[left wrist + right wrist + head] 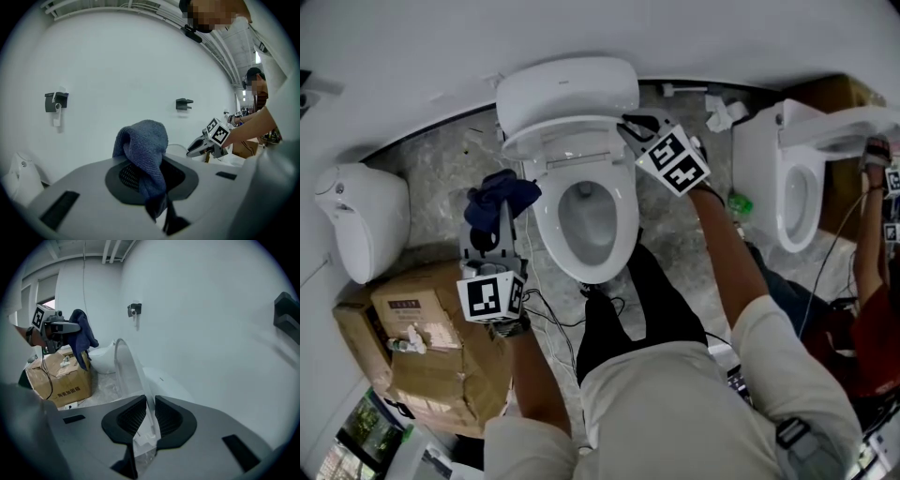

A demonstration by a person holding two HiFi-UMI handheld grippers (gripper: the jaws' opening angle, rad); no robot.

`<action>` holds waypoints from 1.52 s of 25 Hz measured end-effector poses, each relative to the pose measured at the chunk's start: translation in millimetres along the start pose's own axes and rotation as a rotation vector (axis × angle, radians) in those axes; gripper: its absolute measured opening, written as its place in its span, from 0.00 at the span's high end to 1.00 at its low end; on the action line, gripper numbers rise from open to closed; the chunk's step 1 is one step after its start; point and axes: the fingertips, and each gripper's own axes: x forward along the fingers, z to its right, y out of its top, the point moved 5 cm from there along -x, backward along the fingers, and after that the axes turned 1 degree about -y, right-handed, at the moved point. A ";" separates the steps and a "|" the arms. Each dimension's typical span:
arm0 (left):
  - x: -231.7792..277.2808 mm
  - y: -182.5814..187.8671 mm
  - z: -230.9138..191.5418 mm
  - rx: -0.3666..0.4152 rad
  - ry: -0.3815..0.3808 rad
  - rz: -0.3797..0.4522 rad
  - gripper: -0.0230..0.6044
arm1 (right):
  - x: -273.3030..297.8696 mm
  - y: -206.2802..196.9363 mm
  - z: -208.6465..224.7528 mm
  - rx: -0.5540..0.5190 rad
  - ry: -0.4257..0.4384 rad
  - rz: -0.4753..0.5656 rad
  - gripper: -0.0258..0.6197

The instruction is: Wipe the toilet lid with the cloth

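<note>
While my right gripper is pinching the lid upright, my left gripper is clutching the cloth, needing flat, even strokes.

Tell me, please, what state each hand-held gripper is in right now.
Left hand-held gripper: closed on the blue cloth.
Right hand-held gripper: closed on the edge of the raised toilet lid.
</note>
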 end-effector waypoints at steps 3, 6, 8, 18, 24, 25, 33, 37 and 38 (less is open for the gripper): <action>-3.5 -1.6 -1.5 0.002 -0.004 -0.005 0.88 | -2.3 -5.1 -6.7 0.009 0.004 -0.006 0.85; -32.9 -1.3 3.2 0.010 -0.019 0.011 0.88 | -25.6 -10.1 -30.7 0.010 -0.017 -0.003 0.85; -48.3 -2.9 3.8 0.013 -0.026 0.013 0.88 | -34.8 -14.5 -44.1 0.017 -0.013 -0.005 0.84; -84.4 -9.9 6.6 0.027 -0.073 0.023 0.88 | -58.1 -34.8 -82.9 0.027 0.023 -0.022 0.81; -105.1 -17.1 13.9 0.044 -0.114 0.033 0.88 | -72.1 -55.2 -111.4 0.039 0.002 -0.056 0.79; -109.0 -18.7 14.5 0.042 -0.121 0.035 0.88 | -74.4 -58.9 -116.9 0.035 0.001 -0.067 0.79; -139.9 -39.3 17.9 0.036 -0.160 0.043 0.88 | -89.6 -92.2 -165.4 0.009 -0.018 -0.136 0.76; -153.3 -50.8 24.7 0.031 -0.176 0.042 0.88 | -95.4 -113.5 -190.8 -0.026 -0.001 -0.182 0.75; -156.0 -53.7 25.9 0.030 -0.180 0.042 0.88 | -96.4 -118.1 -196.3 -0.031 0.001 -0.193 0.74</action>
